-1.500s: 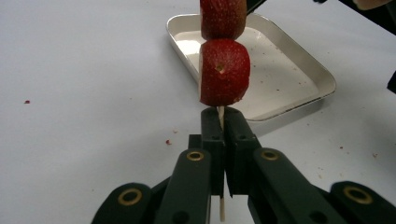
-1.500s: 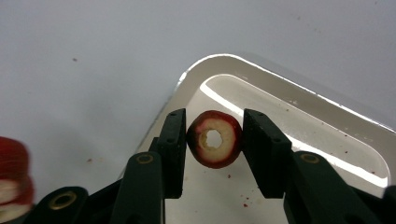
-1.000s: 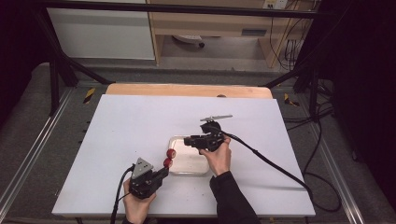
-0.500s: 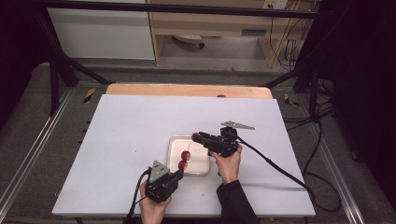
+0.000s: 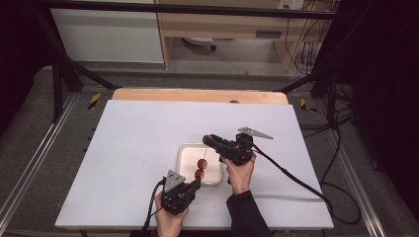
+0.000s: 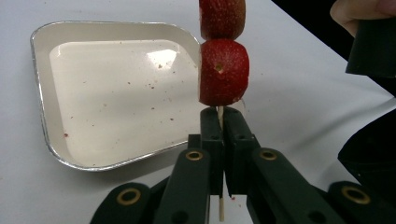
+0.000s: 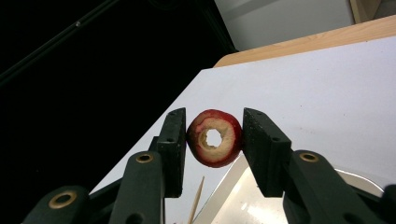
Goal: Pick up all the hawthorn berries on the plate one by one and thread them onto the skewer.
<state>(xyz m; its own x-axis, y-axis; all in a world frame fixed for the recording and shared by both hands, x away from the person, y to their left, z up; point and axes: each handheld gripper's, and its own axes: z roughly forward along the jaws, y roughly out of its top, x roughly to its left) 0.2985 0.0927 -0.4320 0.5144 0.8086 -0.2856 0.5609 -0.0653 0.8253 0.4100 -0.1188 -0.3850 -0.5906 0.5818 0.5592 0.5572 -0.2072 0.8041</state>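
White tabletop (image 5: 138,148) with a foil tray (image 5: 188,160): left gripper (image 6: 219,123) is clamped on a skewer (image 6: 219,207) of two red fruits (image 6: 223,72) over the tray's edge, right gripper (image 7: 212,140) pinches a cored fruit piece (image 7: 215,138).

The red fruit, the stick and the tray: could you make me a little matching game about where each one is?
Things:
1. skewer
2. cored red fruit
3. tray
4. two red fruits

Places or states:
A. lying empty on the white table
B. threaded on the stick
C. pinched in the left tongs
D. gripped between the right tongs

Pairs: 1-C, 2-D, 3-A, 4-B
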